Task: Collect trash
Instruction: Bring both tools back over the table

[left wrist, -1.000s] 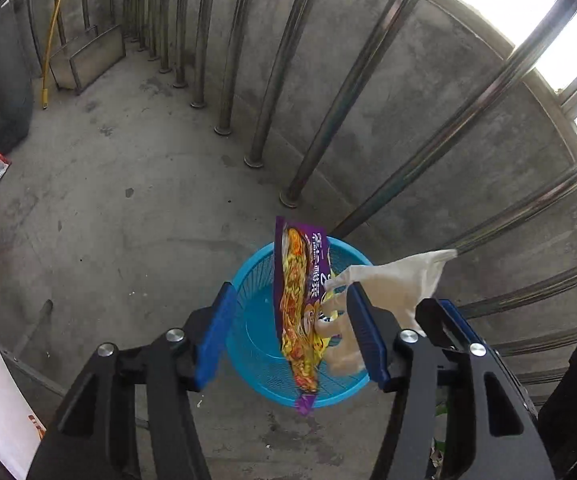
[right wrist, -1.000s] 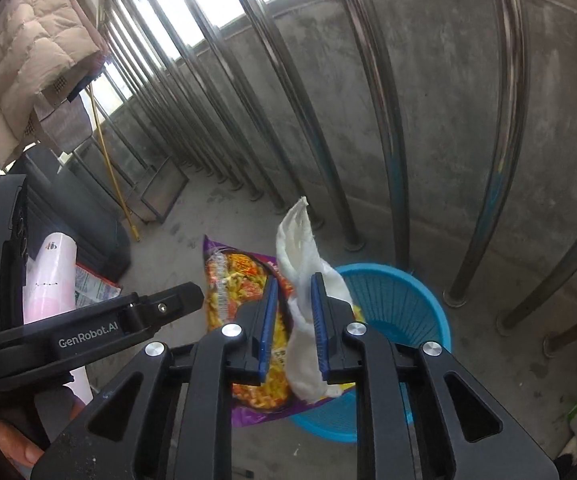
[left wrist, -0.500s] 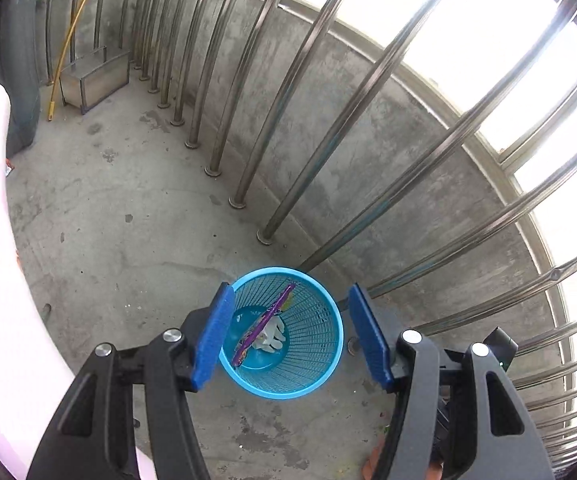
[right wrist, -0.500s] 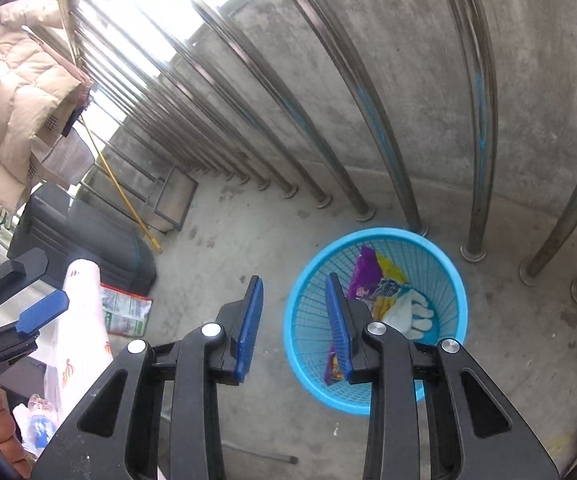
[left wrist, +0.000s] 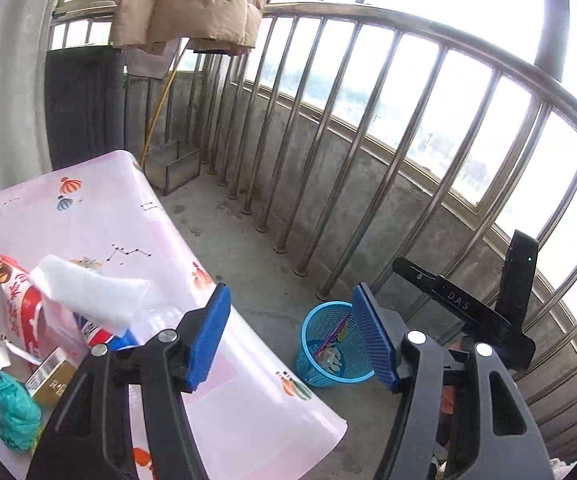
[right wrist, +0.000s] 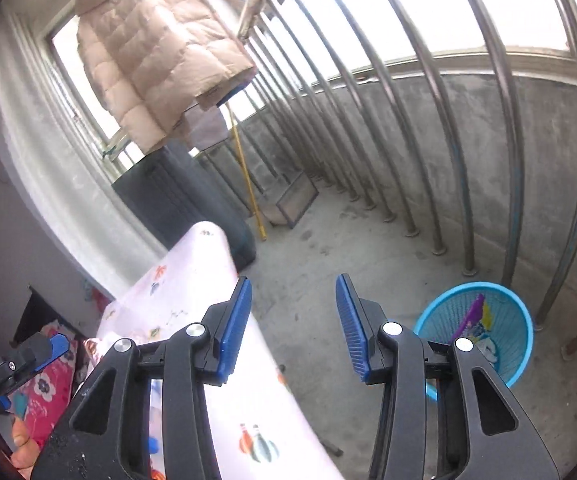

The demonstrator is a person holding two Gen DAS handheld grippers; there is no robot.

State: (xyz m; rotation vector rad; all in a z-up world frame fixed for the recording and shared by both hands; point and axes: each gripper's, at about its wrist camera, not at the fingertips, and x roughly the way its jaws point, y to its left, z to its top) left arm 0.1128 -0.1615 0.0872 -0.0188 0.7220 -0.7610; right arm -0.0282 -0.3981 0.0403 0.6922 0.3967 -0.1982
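A blue mesh bin [left wrist: 334, 346] [right wrist: 484, 330] stands on the concrete floor by the railing, with a purple snack wrapper [right wrist: 473, 314] and a white glove [left wrist: 331, 359] inside it. My left gripper [left wrist: 290, 336] hangs high above the floor, jaws opening, nothing between them. Its view takes in the pink table [left wrist: 136, 232], which carries a red-and-white packet [left wrist: 8, 300], a white tissue [left wrist: 88, 292], a teal bag [left wrist: 14, 412] and a small box [left wrist: 50, 380]. My right gripper [right wrist: 294, 326] is also opening and empty, between the table edge [right wrist: 192, 292] and the bin.
Steel railing bars [left wrist: 328, 160] run along the concrete parapet. A beige down coat [left wrist: 188, 0] hangs above. A dark cabinet [left wrist: 84, 108], a metal frame [left wrist: 172, 168] and a yellow pole [right wrist: 246, 180] stand at the far end. A hand [right wrist: 20, 444] holds the left gripper's handle.
Both grippers let go of the purple wrapper and white glove, which now lie in the bin. Both then rose and swung away towards the table, and the right jaws widened.
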